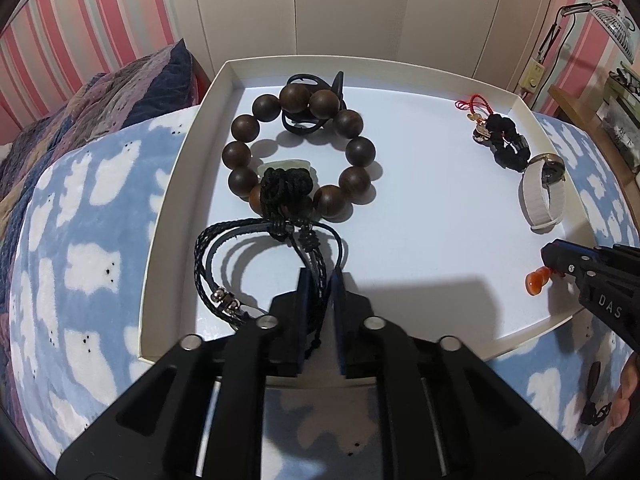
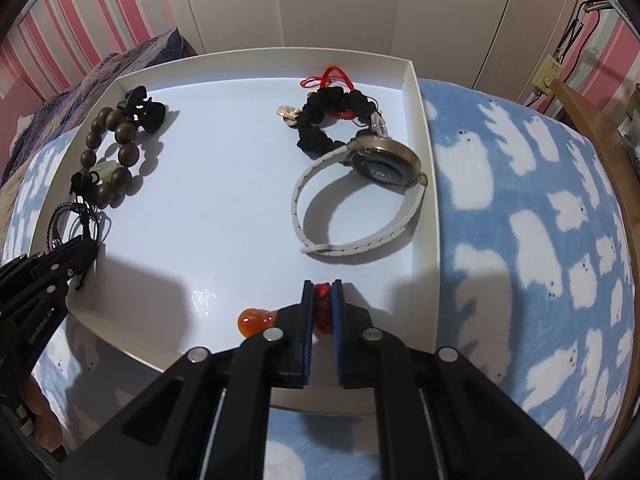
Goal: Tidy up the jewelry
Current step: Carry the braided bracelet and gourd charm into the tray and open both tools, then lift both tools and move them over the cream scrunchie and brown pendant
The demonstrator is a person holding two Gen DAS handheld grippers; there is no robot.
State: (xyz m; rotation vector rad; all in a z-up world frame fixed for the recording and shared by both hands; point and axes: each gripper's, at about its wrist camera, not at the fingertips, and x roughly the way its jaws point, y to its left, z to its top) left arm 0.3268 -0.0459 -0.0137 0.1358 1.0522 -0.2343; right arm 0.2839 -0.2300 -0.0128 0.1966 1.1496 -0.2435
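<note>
— Inspector, start at the left. What lies there?

— In the white tray (image 1: 168, 216) the wooden bead bracelet (image 1: 240, 152) lies flat along the left wall, a black hair claw (image 1: 308, 80) touching its far beads. Nearer, the black braided cords (image 1: 224, 248) sit just beside it. The left gripper (image 1: 320, 280) has its jaws narrowly parted with those cords running between them. Whether the pads press I cannot tell.

— Why there?

— My reading: dark pieces are being grouped on that side.

— And the right?

— A black scrunchie with red cord (image 2: 324, 120) and a white-strapped watch (image 2: 360, 200), standing on edge, keep to the right wall, touching each other. The right gripper (image 2: 322, 304) is clenched on a red woven cord (image 2: 323, 300); its orange gourd pendant (image 2: 252, 320) rests on the tray floor at the near edge.

— Purpose?

— Probably to lay it below the watch, away from the dark group.
</note>
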